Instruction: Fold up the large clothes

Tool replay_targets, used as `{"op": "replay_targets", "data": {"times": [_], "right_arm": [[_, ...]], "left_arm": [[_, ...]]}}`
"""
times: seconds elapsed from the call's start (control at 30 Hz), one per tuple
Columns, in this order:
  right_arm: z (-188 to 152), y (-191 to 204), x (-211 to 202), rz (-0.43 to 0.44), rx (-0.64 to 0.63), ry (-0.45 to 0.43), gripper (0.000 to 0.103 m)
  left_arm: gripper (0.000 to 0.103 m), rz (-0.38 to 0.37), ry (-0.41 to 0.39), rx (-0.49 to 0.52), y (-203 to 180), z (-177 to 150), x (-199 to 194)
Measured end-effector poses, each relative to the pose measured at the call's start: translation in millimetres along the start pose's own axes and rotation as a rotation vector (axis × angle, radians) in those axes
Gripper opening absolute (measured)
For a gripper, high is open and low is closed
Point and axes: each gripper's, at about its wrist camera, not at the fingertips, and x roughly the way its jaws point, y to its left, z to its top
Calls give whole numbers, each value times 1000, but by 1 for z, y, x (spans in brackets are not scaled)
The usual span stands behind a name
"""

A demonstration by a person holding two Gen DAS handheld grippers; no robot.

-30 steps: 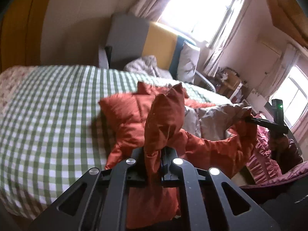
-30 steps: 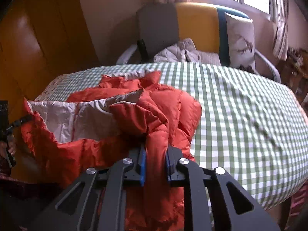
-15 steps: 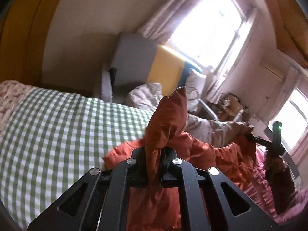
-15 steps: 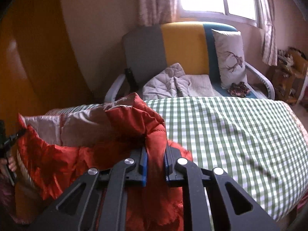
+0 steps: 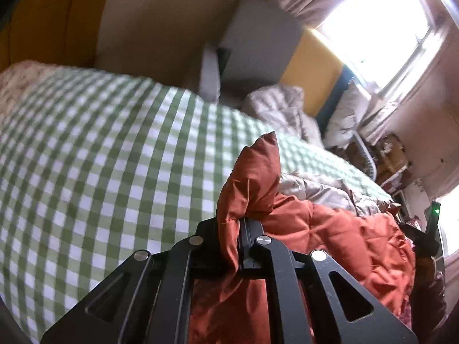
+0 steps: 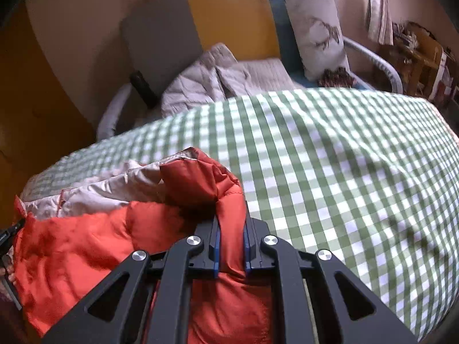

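A green checked bed (image 5: 114, 154) lies bare ahead; beyond it an armchair (image 6: 229, 20) holds a grey jacket (image 6: 212, 80) and a pillow (image 6: 315, 28). The left gripper (image 5: 239, 229) and right gripper (image 6: 231, 243) each pinch the orange jacket (image 6: 100, 246), stretched between them at the bed's near edge.

bed with green-and-white checked cover (image 6: 330, 172), centre and right | armchair, grey, yellow and blue back (image 6: 229, 17), top centre | grey quilted garment (image 6: 212, 83) on its seat | deer-print cushion (image 6: 315, 25) upper right | wooden shelf (image 6: 421, 54) far right | bright window (image 5: 381, 20) upper right
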Motion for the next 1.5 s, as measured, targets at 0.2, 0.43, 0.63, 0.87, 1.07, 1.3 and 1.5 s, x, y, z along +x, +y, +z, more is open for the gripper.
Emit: {"op": "replay_targets", "data": {"times": [0.2, 0.43, 0.63, 0.87, 1.07, 1.3, 1.5], "right_arm": [[-3, -12, 28, -8, 57, 69, 20], [-24, -40, -40, 111, 110, -21, 61], [-98, -68, -97, 243, 110, -30, 79], [-161, -54, -74, 303, 141, 64, 63], [-168, -44, -97, 305, 118, 50, 16], [-215, -51, -141, 283, 40, 99, 18], [-200, -51, -182, 231, 17, 8, 53]], "left_arm": [[25, 97, 53, -16, 0, -2, 21], [72, -20, -64, -158, 33, -24, -42], [77, -197, 0, -227, 60, -106, -72], [57, -344, 77, -241, 42, -157, -58], [15, -326, 69, -137, 19, -160, -81], [25, -250, 121, -64, 11, -195, -122], [76, -289, -53, 15, 2, -178, -186]]}}
